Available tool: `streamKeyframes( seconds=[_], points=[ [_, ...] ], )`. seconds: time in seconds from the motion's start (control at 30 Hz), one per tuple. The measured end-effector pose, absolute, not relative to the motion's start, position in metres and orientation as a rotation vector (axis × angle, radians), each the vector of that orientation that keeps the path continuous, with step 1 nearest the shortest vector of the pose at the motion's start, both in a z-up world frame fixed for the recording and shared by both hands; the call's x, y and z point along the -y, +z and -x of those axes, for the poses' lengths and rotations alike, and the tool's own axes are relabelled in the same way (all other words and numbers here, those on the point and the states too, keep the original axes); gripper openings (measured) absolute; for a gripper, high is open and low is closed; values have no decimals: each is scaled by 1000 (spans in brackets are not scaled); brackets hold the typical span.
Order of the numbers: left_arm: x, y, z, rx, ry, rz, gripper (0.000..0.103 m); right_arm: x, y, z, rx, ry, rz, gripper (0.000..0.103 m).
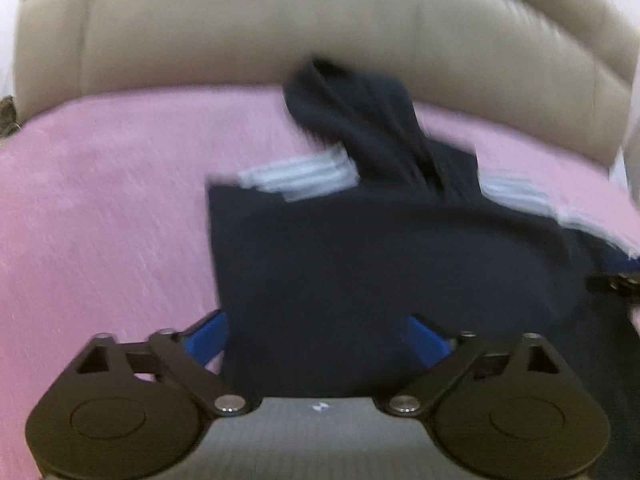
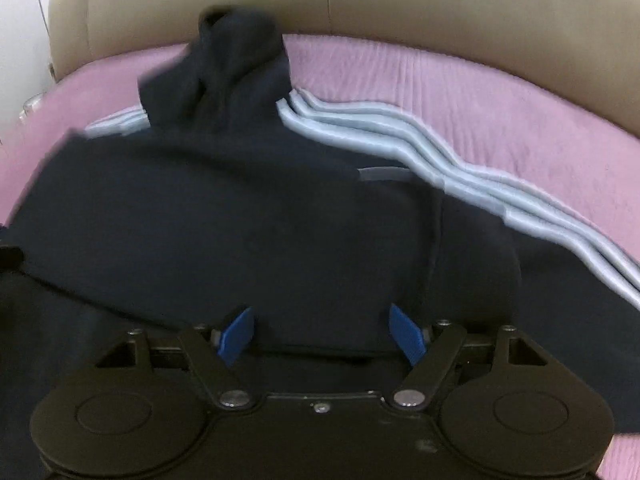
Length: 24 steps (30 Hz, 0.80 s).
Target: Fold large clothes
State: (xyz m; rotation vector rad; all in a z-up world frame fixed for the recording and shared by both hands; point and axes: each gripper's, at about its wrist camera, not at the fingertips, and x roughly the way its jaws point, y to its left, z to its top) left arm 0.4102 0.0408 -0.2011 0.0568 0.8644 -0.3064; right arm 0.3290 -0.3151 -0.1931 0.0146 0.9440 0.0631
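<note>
A dark navy hooded jacket (image 1: 380, 248) with pale stripes (image 2: 400, 136) along its sleeves lies partly folded on a pink blanket (image 1: 100, 208). Its hood (image 2: 236, 60) bunches up toward the sofa back. My left gripper (image 1: 316, 340) hangs over the jacket's near left corner, its blue fingers (image 1: 208, 340) spread wide, with cloth lying between them but not pinched. My right gripper (image 2: 322, 336) is open over the jacket's near edge, and its blue fingers (image 2: 408, 338) stand apart with nothing clamped. The left wrist view is blurred.
The pink blanket (image 2: 500, 92) covers the seat of a beige leather sofa (image 1: 280, 28), whose backrest rises behind the jacket. A striped sleeve runs off to the right in the right wrist view. A black part (image 1: 616, 282) shows at the right edge.
</note>
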Motion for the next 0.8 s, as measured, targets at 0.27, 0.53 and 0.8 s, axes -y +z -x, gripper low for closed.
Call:
streamKeyframes(
  seconds=[0.27, 0.53, 0.8],
  points=[
    [-66, -228, -386, -982, -165, 9, 103, 364, -165, -285, -877, 85, -328, 88],
    [-52, -186, -369, -948, -166, 88, 102, 490, -161, -194, -746, -135, -653, 88],
    [-1, -171, -371, -929, -291, 186, 102, 633, -197, -136, -637, -525, -927, 88]
  ],
)
